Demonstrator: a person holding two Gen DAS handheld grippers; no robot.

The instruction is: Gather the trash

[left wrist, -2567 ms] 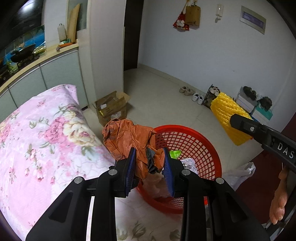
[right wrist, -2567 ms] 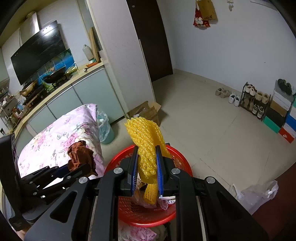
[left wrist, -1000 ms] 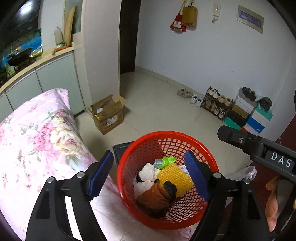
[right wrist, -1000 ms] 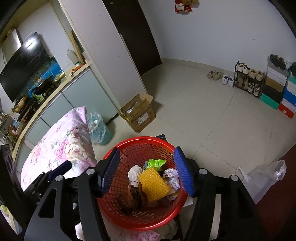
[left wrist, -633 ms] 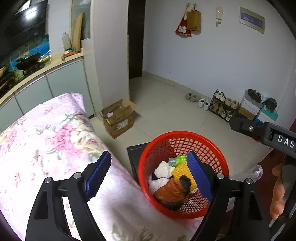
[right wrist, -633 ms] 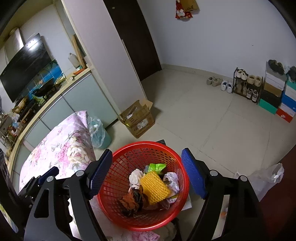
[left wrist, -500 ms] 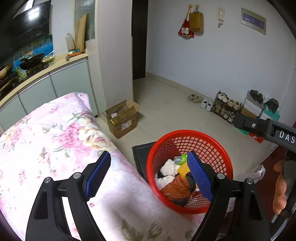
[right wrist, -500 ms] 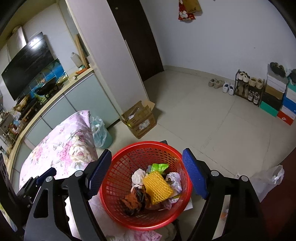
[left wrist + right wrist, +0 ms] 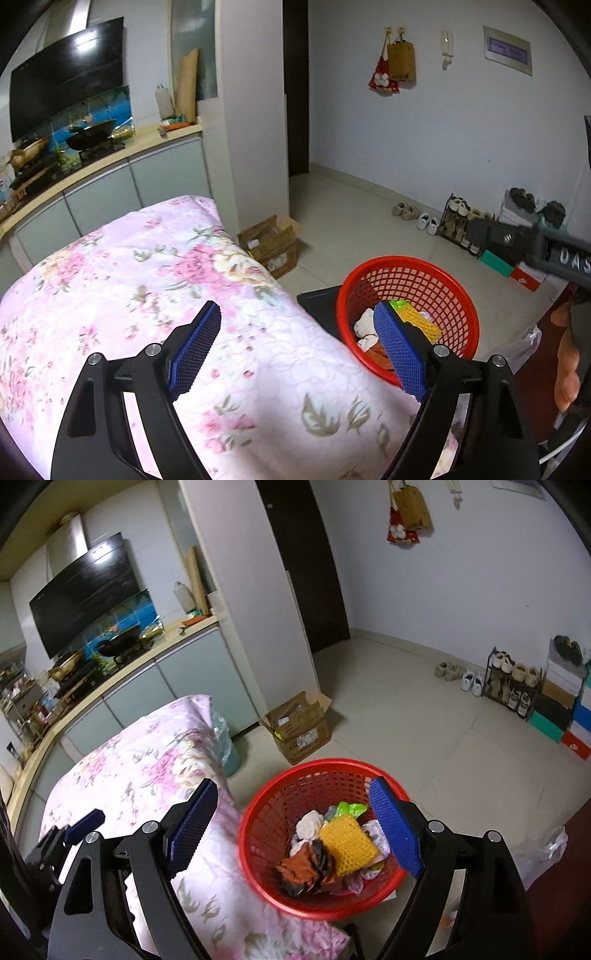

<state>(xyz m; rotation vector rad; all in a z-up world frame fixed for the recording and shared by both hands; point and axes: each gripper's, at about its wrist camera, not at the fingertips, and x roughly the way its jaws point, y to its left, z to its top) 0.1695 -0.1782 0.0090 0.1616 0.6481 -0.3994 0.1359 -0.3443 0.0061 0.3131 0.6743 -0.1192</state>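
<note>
Both hand-held grippers wide, empty; floral quilt (image 9: 147, 280) beside red basket (image 9: 280, 812).

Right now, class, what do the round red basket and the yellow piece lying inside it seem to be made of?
The round red mesh basket looks like moulded plastic: a uniform glossy lattice with a smooth rim. The yellow netted piece is probably foam packing mesh, judging by its soft, matte, dimpled grid, though that is uncertain.
</note>
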